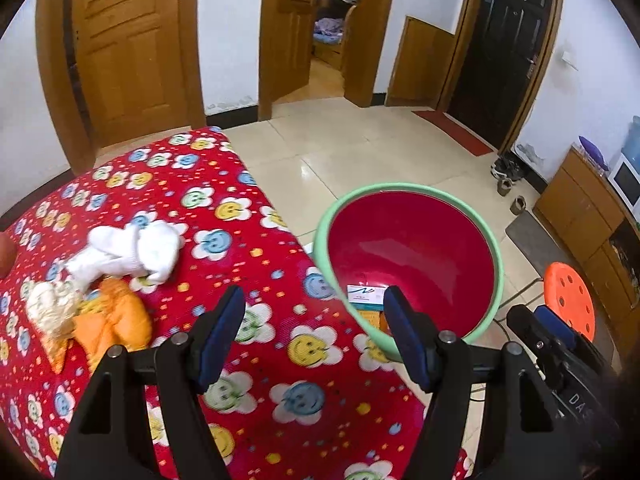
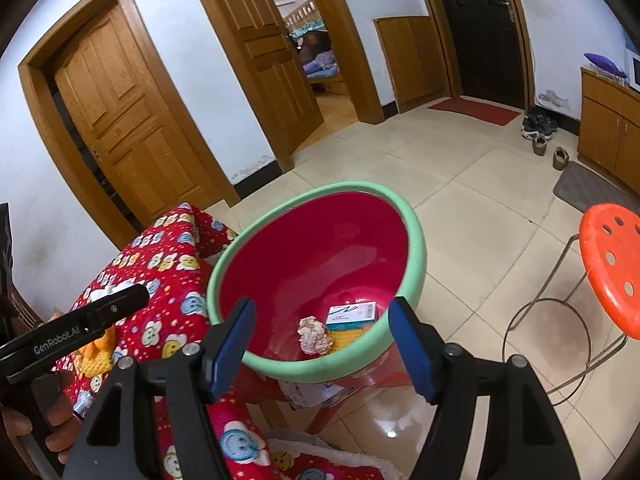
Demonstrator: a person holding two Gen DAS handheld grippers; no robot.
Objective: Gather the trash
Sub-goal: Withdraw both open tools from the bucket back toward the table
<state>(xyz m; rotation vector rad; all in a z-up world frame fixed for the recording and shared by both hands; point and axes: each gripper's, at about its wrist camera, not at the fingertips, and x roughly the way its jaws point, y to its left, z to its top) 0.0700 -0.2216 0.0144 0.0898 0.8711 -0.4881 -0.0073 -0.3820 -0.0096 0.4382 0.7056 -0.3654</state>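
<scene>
A red basin with a green rim stands beside the table's right edge. In it lie a small white-and-blue box, a crumpled paper ball and a yellow piece. On the red flowered tablecloth lie white cloth, orange wrapping and a crumpled cream wad. My left gripper is open and empty above the table's corner, right of that trash. My right gripper is open and empty over the basin's near rim.
An orange stool stands right of the basin. The basin rests on a red support with a box under it. Tiled floor, wooden doors, a low cabinet and shoes lie beyond.
</scene>
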